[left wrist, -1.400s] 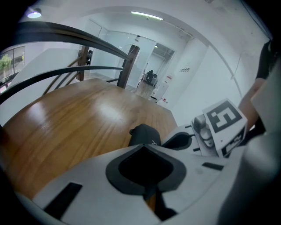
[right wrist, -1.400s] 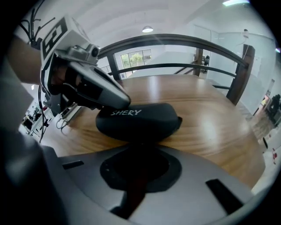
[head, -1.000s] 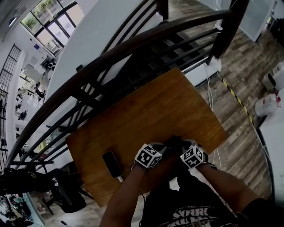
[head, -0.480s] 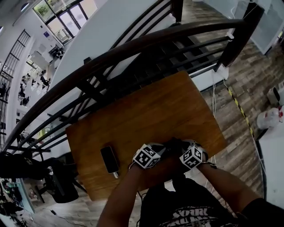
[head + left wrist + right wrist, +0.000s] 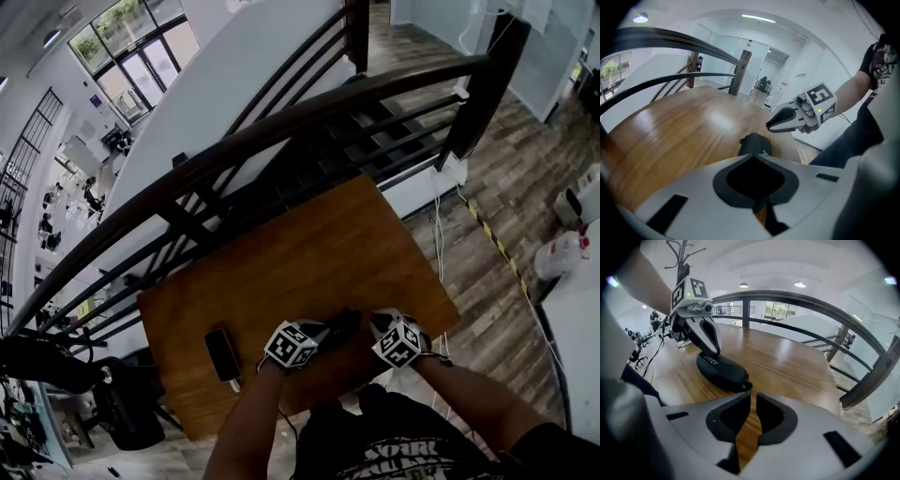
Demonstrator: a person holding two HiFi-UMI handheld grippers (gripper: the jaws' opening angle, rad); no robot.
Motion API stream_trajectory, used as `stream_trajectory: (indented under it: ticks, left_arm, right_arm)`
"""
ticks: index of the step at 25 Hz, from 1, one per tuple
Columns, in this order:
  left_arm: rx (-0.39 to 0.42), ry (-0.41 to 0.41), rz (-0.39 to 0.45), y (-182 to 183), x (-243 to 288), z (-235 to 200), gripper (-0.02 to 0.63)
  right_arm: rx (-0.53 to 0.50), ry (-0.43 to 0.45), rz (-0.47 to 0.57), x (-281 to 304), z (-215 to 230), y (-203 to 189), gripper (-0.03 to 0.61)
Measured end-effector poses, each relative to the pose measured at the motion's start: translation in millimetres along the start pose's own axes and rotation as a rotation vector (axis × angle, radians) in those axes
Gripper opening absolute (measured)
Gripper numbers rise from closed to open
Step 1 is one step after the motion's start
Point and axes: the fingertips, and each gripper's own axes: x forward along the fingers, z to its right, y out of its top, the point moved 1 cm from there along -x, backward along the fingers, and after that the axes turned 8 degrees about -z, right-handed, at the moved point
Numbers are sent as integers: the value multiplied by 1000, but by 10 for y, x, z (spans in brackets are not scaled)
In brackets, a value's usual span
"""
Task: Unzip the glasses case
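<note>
- Compared with the head view 1 s ago, the whole scene sits slightly lower and further left in the frame; the 2 grippers have kept their places on either side of the case
- Black oval zippered glasses case (image 5: 345, 322): lies flat on the rectangular brown wooden table (image 5: 300, 244), close to the edge nearest the person; white lettering runs along its side in the right gripper view
- Left gripper (image 5: 328, 330): in its own view the dark pads are pressed together with nothing between them; in the right gripper view its closed tips point down onto one end of the case and touch its top
- Right gripper (image 5: 373, 324): jaws drawn almost together, with only a thin strip of table showing between the pads and nothing held; its tips hover just beside the other end of the case, apart from it
- Black rectangular smartphone (image 5: 222, 353): flat on the table, to the left of the left gripper and well apart from the case
- Dark curved stair railing (image 5: 281, 122): runs beyond the far edge of the table
</note>
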Motion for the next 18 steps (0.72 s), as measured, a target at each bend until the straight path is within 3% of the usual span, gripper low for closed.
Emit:
stream_trajectory:
  ticks: [5, 10, 13, 18]
  left_arm:
    - [-18, 39, 24, -21, -15, 16, 5]
    - [-8, 236, 85, -9, -122, 7, 5]
    - [-86, 350, 224, 71, -333, 53, 5]
    - [-322, 581, 603, 224, -1129, 326, 5]
  right_arm:
    - [49, -7, 70, -345, 83, -46, 17]
    - [104, 14, 163, -646, 85, -65, 17]
    - [141, 45, 220, -737, 51, -31, 16]
    - [242, 92, 350, -990, 92, 196, 8]
